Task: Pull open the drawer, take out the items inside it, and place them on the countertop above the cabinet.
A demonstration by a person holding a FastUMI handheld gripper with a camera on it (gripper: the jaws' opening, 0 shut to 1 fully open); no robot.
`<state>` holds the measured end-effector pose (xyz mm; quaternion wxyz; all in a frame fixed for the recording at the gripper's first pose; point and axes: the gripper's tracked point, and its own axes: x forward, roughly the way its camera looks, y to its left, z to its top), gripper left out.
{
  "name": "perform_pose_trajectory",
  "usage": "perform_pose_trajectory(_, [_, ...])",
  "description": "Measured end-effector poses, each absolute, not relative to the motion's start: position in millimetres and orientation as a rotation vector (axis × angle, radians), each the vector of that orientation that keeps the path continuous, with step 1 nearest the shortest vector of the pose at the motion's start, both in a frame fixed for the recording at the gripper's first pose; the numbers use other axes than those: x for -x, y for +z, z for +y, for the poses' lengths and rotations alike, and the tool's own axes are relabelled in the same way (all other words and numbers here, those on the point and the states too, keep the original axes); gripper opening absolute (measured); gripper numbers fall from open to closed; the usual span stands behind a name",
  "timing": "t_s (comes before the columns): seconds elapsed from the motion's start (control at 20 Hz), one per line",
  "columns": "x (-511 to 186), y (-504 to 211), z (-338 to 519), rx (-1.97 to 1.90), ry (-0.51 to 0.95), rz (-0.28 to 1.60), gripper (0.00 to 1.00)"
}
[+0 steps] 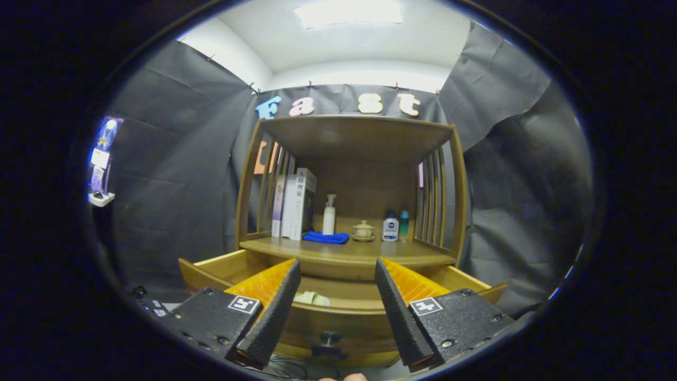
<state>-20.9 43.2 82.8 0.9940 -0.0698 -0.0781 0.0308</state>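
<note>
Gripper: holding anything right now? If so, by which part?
Nothing is held. The gripper is open, its fingers spread apart in front of the pulled-out drawer, with its knob in the gap between them, untouched.

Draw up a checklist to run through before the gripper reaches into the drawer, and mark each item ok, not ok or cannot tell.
1. Drawer pulled open: ok, it stands out from the cabinet with its knob toward the camera.
2. Gripper open and holding nothing: ok, the fingers are spread wide apart.
3. Item to take is seen: ok, a pale cloth lies in the drawer, between the fingers.
4. Other items in the drawer: cannot tell, the fingers and the drawer's front hide much of it.
5. Free spot on the countertop: ok, the front strip is bare; books, bottles and a blue cloth sit further back.
</note>
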Motion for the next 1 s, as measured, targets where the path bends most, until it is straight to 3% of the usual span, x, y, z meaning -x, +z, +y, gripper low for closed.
perform_pose_trajectory(0.35, [-43.6,87.0,69.7,0.145,0.100,0.074,0.92])
perform_pose_trajectory(1.0, [-113.8,-24.6,87.9,0.106,0.132,0.743,0.92])
